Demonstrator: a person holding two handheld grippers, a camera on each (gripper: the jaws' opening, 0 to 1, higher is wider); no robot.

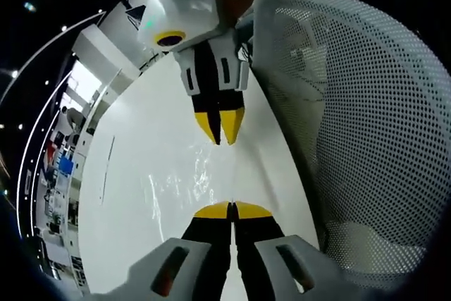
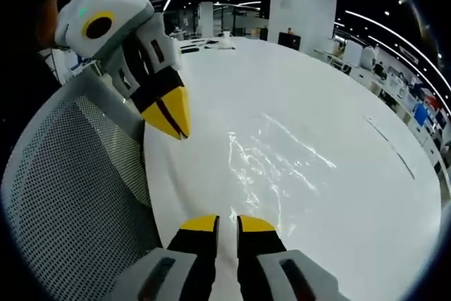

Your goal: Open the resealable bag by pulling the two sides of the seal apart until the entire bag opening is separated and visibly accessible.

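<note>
Left gripper view: clear resealable bag (image 1: 184,182) lies flat on the white table (image 1: 127,244) between closed left tongs (image 1: 232,209) and closed right tongs (image 1: 219,134), neither visibly gripping it. Risk: the transparent film is hard to see, so either tongs may miss the seal lip or pinch both sides together.

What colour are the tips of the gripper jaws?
Yellow, on black jaws. The left gripper view shows it best: the left gripper and the right gripper face each other over the clear bag.
</note>
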